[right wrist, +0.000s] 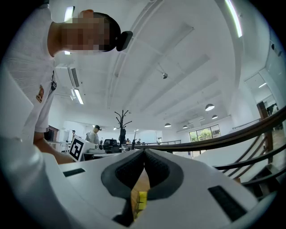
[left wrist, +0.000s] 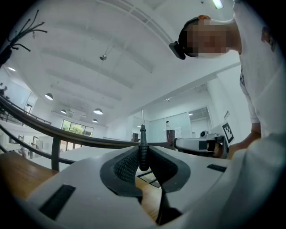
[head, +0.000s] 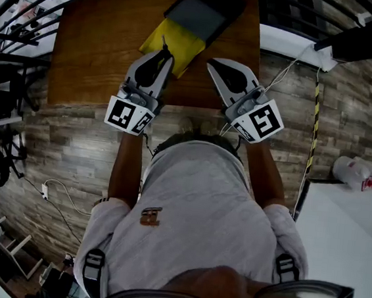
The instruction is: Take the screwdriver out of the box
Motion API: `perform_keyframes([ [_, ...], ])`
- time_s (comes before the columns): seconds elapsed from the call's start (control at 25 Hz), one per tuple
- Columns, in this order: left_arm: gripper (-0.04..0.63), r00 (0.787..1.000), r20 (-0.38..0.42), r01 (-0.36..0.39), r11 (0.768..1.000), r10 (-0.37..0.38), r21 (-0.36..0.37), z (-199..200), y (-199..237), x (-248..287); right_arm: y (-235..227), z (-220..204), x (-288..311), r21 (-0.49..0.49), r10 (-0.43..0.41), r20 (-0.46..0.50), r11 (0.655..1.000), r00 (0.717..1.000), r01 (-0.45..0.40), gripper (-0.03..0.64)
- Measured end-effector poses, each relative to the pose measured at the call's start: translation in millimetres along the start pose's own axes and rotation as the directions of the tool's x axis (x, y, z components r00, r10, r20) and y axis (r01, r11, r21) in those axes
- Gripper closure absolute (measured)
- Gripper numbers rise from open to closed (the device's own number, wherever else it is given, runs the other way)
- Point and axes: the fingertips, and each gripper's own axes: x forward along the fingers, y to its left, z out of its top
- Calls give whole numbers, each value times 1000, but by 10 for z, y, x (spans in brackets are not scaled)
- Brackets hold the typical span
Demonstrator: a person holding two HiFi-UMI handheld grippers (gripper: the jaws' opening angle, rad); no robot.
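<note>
- Head view: both my grippers hang over the near part of the wooden table (head: 91, 42). The left gripper (head: 164, 57) & right gripper (head: 211, 64) sit side by side, tips toward the yellow box (head: 177, 45).
- A dark grey lid (head: 202, 11) overlaps the box's far end; only this view shows it.
- From up here just a thin dark tip pokes past my left jaws, over the box's near corner.
- Left gripper view fills that in: jaws narrow, pads clamped on the ribbed black handle of the screwdriver (left wrist: 143, 154), shaft sticking up.
- Right gripper view: jaws closed together, nothing btwn them. A bit of the yellow box shows below thru the gap; the left gripper view shows wood there instead.
</note>
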Motion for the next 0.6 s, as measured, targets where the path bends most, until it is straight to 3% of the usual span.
perform_keyframes([
  [0.6,515,999,41,23,1000,-24,7,169,-187,-149,252,43,-52,-16,26,21,1000,999,-25,584],
])
